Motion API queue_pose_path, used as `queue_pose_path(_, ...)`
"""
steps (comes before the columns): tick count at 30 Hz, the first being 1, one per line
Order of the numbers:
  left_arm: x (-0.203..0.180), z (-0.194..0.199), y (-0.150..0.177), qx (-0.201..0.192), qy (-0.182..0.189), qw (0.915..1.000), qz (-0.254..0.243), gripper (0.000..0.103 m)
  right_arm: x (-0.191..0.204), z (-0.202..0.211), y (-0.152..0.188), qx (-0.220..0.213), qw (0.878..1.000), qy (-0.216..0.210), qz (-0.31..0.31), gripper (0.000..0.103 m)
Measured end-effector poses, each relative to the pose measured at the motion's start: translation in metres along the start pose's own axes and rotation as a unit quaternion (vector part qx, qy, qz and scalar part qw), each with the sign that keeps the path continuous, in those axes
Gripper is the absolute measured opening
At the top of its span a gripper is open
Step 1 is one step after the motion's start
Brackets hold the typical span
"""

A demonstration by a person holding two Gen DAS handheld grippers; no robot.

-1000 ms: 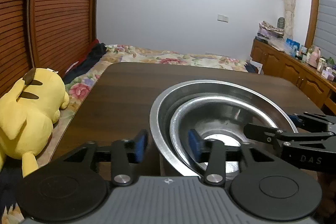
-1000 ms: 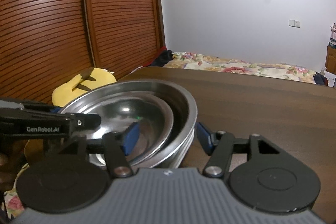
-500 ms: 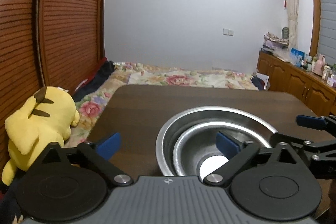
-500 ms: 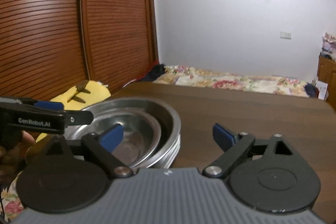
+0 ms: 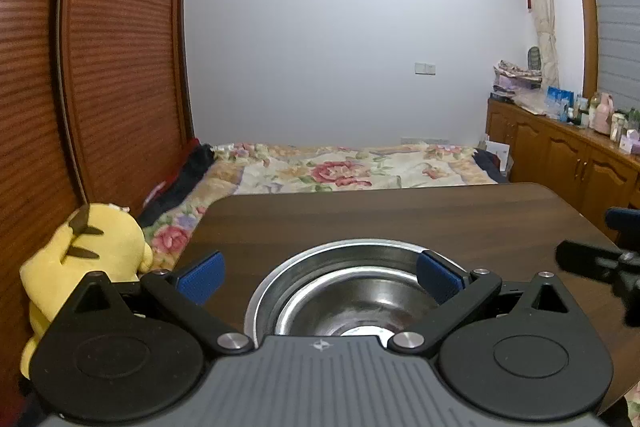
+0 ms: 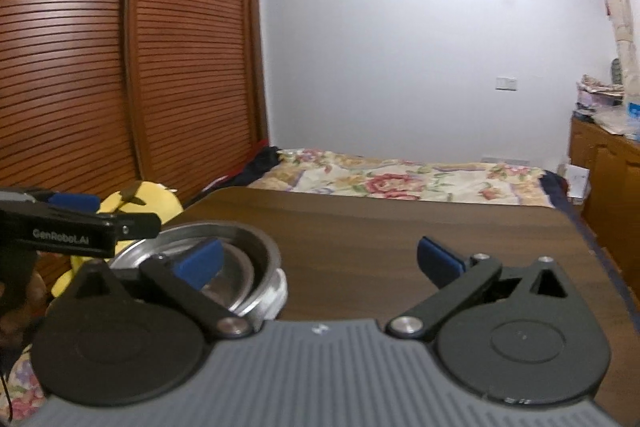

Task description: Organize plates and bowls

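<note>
Nested steel bowls sit on the dark wooden table, a smaller one inside a larger one. They also show in the right wrist view, at the table's left. My left gripper is open and empty, raised above the near rim of the bowls. My right gripper is open and empty, to the right of the bowls and apart from them. The left gripper's finger shows at the left of the right wrist view, and the right gripper's fingers at the right edge of the left wrist view.
A yellow plush toy sits off the table's left edge. A bed with a floral cover lies beyond the far edge. Slatted wooden wardrobe doors stand on the left; a wooden cabinet with bottles stands on the right.
Both grippers have opened wide, let go of the bowl rims and pulled back and up. The nested bowls stay on the table.
</note>
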State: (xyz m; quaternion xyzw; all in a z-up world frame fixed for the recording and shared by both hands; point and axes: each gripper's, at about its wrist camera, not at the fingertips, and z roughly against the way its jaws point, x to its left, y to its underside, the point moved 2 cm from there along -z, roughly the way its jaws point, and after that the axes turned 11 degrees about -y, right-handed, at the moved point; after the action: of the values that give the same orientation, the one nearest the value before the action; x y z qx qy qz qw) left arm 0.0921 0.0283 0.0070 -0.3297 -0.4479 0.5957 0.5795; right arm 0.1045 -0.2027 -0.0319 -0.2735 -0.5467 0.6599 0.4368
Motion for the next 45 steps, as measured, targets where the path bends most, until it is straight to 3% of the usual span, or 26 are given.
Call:
queue_pose_path(14,-0.035,0.04,-0.008,-0.017,0.031,0.9994,-0.006,0.103,-0.024,0.039,0.0,-0.01,0.998,0.057,-0.019,0.103)
queue_pose_path(29,-0.036,0.052,0.003,-0.005,0.016,0.9997,-0.016,0.103,-0.029,0.055,0.01,0.008,0.995,0.09,-0.036,0.103)
queue_pose_path(45,-0.035,0.054,0.033,0.007,0.01,0.9999,-0.007,0.103,-0.022,0.06,0.026,0.015,0.994,0.095,-0.042,0.103)
